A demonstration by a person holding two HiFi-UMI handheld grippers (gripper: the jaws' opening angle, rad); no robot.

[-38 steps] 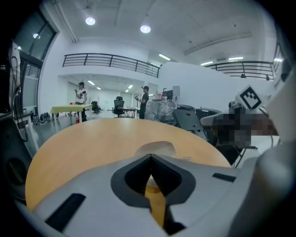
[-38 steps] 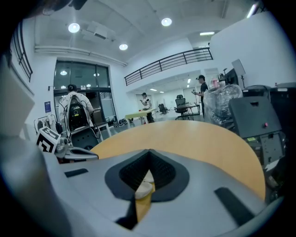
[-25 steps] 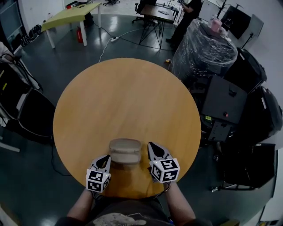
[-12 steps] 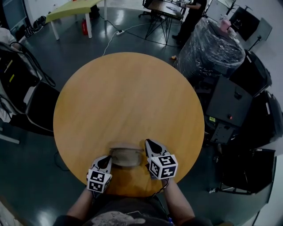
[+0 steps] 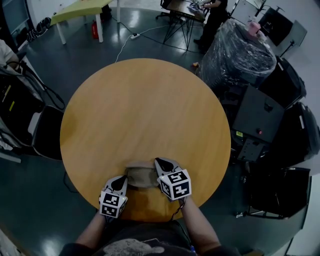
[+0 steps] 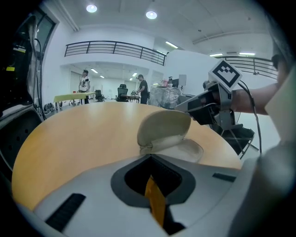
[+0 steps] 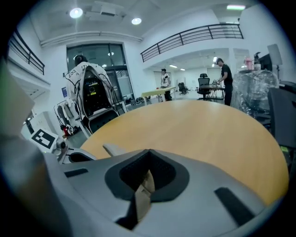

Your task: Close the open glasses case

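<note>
Both sets of tongs were pressed together on nothing; my right gripper touched the half-shut case lid on the table, left gripper just beside it

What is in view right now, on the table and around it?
glasses case: one, beige, table's near edge, lid partly raised
round table: one, light wood, centre
long table: one, green, far left
wrapped bundle: one, dark under clear plastic, right of the round table
equipment cases: several, black, right side
person: one, dark clothes, far side
left gripper: one, grey, jaws together, left of the case
right gripper: one, grey, jaws together, at the case's right end
</note>
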